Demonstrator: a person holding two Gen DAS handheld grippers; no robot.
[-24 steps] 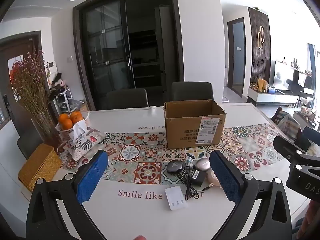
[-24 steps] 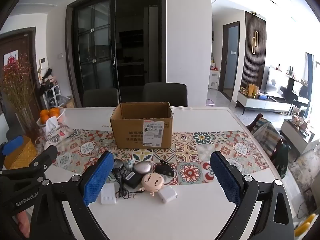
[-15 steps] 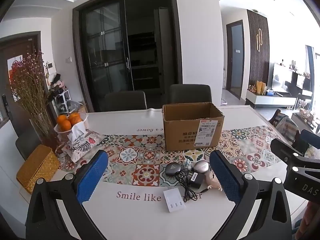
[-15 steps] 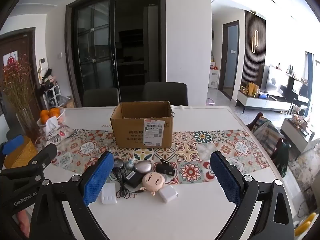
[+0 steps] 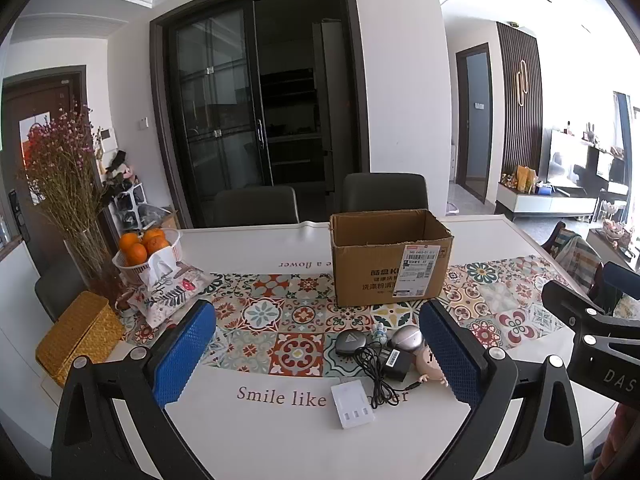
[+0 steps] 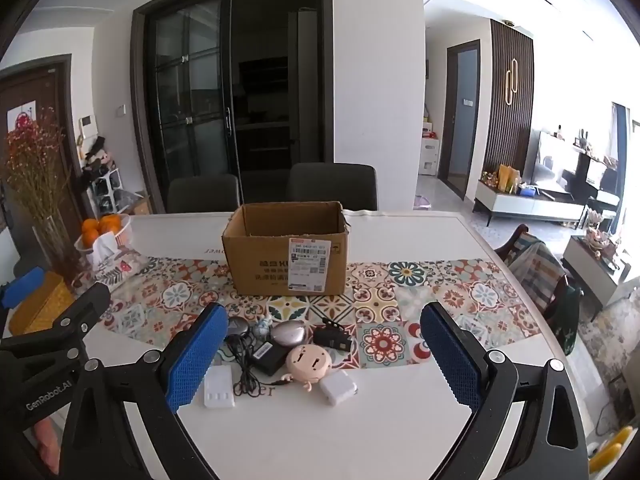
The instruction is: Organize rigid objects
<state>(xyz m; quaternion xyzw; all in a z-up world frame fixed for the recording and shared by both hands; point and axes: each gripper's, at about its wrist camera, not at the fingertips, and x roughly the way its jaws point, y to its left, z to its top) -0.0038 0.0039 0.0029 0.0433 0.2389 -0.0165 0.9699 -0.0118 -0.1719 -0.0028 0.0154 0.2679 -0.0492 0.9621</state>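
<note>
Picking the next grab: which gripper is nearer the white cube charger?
Right. The charger lies between the open right gripper's fingers, just ahead. The left gripper is off to its left, farther.

Your right gripper (image 6: 320, 354) hangs over the white table (image 6: 360, 432) with its blue pads spread wide and nothing between them. Just ahead lie a white charger (image 6: 338, 387), a doll-face toy (image 6: 309, 362), a black adapter (image 6: 267, 354) with its cable, and a white strip (image 6: 219, 391). Behind them stands the open cardboard box (image 6: 285, 248).
</note>
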